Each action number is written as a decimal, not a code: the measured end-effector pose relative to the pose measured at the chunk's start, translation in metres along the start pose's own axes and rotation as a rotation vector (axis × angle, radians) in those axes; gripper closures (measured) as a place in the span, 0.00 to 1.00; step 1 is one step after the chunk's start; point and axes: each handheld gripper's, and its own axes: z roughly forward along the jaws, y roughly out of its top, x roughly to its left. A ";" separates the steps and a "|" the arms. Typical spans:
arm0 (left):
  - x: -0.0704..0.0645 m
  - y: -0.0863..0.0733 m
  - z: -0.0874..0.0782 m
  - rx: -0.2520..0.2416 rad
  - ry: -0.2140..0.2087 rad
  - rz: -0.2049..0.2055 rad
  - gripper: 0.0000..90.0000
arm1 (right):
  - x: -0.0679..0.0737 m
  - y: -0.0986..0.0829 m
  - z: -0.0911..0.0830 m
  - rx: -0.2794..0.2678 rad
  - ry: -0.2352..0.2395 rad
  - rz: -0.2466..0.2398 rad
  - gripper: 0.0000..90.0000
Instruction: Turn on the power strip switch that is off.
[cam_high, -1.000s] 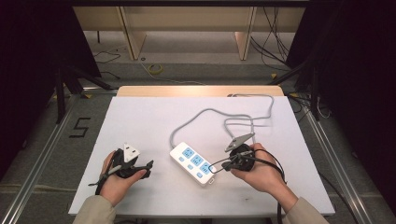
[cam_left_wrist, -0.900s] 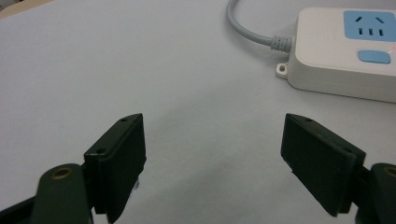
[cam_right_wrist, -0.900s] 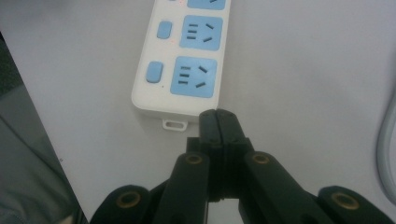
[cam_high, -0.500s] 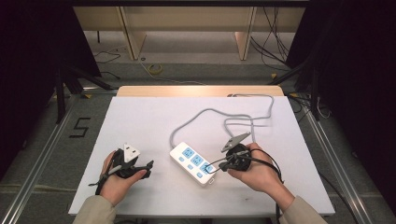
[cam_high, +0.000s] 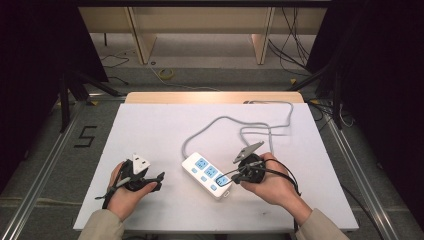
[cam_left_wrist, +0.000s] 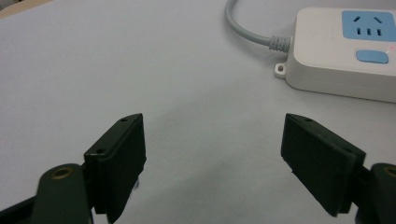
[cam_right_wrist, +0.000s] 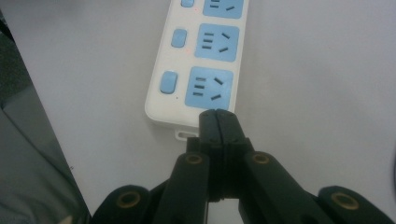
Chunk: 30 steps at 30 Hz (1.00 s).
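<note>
right tongs (cam_right_wrist: 218, 122) pressed together at the near end of the power strip (cam_right_wrist: 201, 60); a push could skid it across the table (cam_high: 165, 130). left tongs (cam_left_wrist: 212, 163) spread, idle.

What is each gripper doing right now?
Left gripper: open, empty, above the white table.
Right gripper: shut, empty, by the white blue-socketed power strip.

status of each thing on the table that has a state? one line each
left gripper: open, jaws wide apart, nothing between them
right gripper: shut, empty, tips at the power strip's near end
power strip: flat on the table, sockets up, nothing plugged in
strip cord: loose, looped on the table
</note>
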 end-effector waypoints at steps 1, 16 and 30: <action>0.000 0.000 0.000 0.000 0.000 0.000 0.25 | 0.000 0.000 0.000 0.001 0.000 0.001 1.00; 0.000 0.000 0.000 0.000 -0.002 0.001 0.25 | 0.004 0.007 0.004 0.014 0.014 -0.013 1.00; -0.001 0.000 0.000 -0.001 -0.002 0.001 0.25 | 0.009 0.014 0.009 0.023 0.019 -0.017 1.00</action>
